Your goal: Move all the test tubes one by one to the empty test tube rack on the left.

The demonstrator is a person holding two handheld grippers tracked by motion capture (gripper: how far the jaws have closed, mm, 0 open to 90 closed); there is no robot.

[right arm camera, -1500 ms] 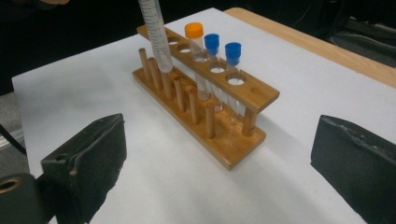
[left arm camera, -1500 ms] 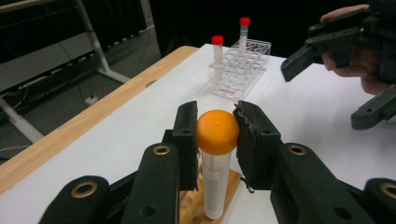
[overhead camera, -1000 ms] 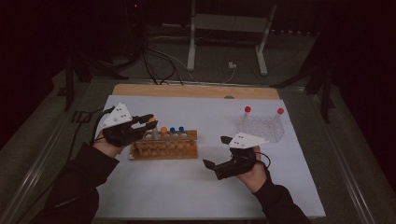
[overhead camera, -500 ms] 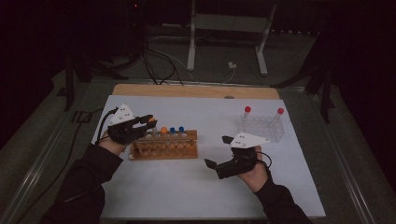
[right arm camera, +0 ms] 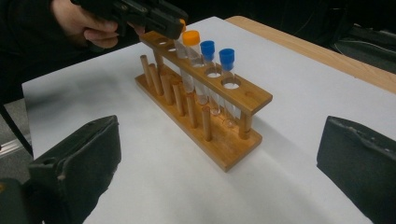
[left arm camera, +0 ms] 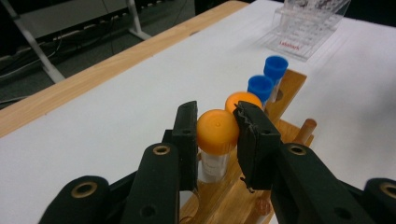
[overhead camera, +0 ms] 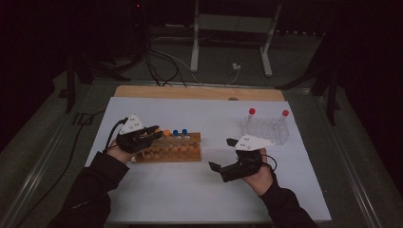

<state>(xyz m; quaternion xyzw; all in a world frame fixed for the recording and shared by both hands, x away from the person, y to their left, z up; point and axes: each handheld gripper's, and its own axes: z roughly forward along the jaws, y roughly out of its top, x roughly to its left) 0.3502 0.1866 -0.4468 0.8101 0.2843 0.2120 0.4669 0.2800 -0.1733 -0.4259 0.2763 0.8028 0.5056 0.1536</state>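
Observation:
My left gripper [left arm camera: 217, 127] is shut on the orange cap of a clear tube [left arm camera: 216, 132]. It holds the tube upright at the left end of the wooden rack [overhead camera: 173, 151]; the tube's body [right arm camera: 180, 50] reaches down through a hole in the top bar. Beside it in the rack stand another orange-capped tube [right arm camera: 191, 37] and two blue-capped tubes [right arm camera: 208, 48]. In the high view the left gripper [overhead camera: 154, 131] hovers over the rack's left end. My right gripper [overhead camera: 221, 154] stands open, low over the sheet to the right of the rack, with nothing between its pads [right arm camera: 79, 158].
A clear plastic rack [overhead camera: 267, 130] with two red-capped tubes [overhead camera: 252, 112] stands at the back right of the white sheet. A wooden strip [overhead camera: 199, 92] runs along the table's far edge. Cables and a metal stand lie beyond it.
My left gripper has come down with the orange-capped tube onto the left end of the wooden rack. The right gripper has stayed where it was.

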